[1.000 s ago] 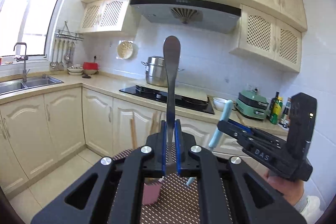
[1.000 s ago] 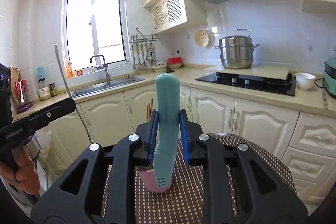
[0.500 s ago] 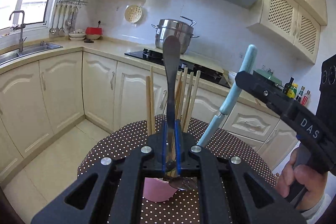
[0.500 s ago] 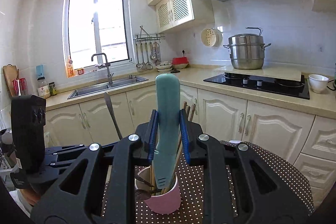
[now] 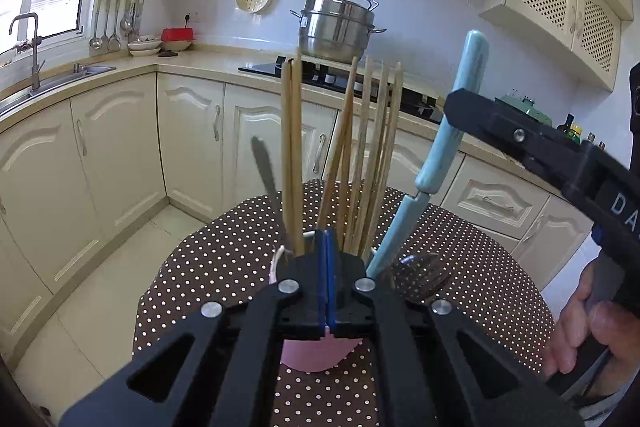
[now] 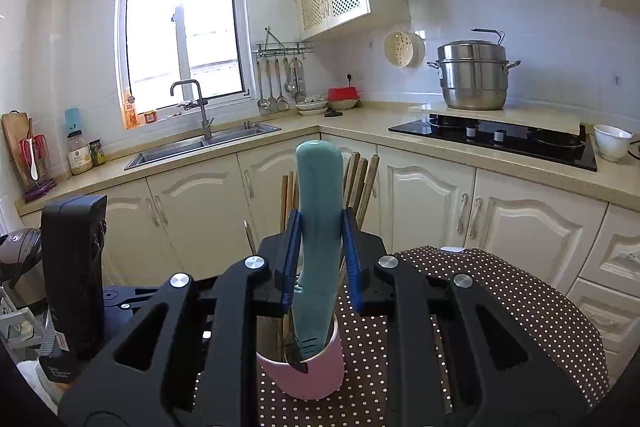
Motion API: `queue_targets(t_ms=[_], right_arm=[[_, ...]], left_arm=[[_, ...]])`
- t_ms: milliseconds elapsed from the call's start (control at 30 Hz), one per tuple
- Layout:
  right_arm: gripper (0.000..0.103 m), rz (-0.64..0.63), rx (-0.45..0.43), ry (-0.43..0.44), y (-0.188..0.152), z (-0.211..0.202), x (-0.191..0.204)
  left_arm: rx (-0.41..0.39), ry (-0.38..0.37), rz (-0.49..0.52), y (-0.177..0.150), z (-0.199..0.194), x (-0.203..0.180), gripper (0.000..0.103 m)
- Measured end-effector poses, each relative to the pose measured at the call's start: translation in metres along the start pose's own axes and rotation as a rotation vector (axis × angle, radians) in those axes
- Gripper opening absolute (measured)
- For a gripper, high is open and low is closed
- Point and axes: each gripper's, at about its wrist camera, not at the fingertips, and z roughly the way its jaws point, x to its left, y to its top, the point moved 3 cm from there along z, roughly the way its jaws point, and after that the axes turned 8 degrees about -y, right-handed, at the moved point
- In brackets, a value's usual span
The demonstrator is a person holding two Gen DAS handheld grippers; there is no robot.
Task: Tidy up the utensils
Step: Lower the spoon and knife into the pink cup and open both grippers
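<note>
The left gripper (image 5: 326, 275) sits at the bottom centre of its own view with its blue pads pressed flat together and nothing between them. Half a second ago those pads pinched the grey metal handle of a spoon standing straight up in mid-frame; now that spoon (image 5: 264, 167) leans free, left of centre, its lower end down in the pink cup (image 5: 316, 355) among the wooden chopsticks (image 5: 360, 155). So the spoon has been dropped into the cup and the empty jaws have shut behind it. The cup itself has come much closer in both views and stands on the brown dotted tablecloth (image 5: 224, 259), just below and beyond the left gripper's tips. The right gripper (image 6: 320, 259), centre of its own view, is clenched on the pale blue handled utensil (image 6: 318, 227), which stands nearly upright; its lower end reaches inside the rim of the cup (image 6: 316, 375), though how deep it sits cannot be told. In the left view the same utensil slants across the right of the frame, with the person's hand (image 5: 580, 327) on the right gripper's grip at lower right. By my reading, one utensil is stowed and the blue one only needs letting go to join it.
</note>
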Motion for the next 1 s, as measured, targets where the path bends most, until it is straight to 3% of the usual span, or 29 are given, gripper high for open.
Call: queue_targets(t_ms=[333,400,433,467,700,1000], right_arm=[[0.021,0.003,0.042,0.0,-0.015,0.005,0.002],[0.021,-0.001,0.049,0.001,-0.016,0.007,0.004],[0.021,-0.005,0.054,0.001,-0.018,0.008,0.005],[0.021,-0.01,0.059,-0.002,-0.02,0.009,0.006],[0.021,-0.026,0.114,-0.007,-0.039,0.02,0.012],[0.024,0.024,0.129,0.002,-0.047,0.016,0.012]], left_arm=[[-0.037,0.019,0.003,0.0,-0.012,-0.001,0.004],[-0.041,0.038,0.003,0.0,-0.014,-0.001,0.015],[-0.045,0.048,0.001,0.0,-0.016,-0.001,0.031],[-0.057,0.062,0.0,-0.001,-0.018,-0.001,0.041],[-0.088,0.142,0.007,-0.001,-0.03,0.001,0.044],[-0.128,0.207,0.023,0.001,-0.05,-0.003,0.058]])
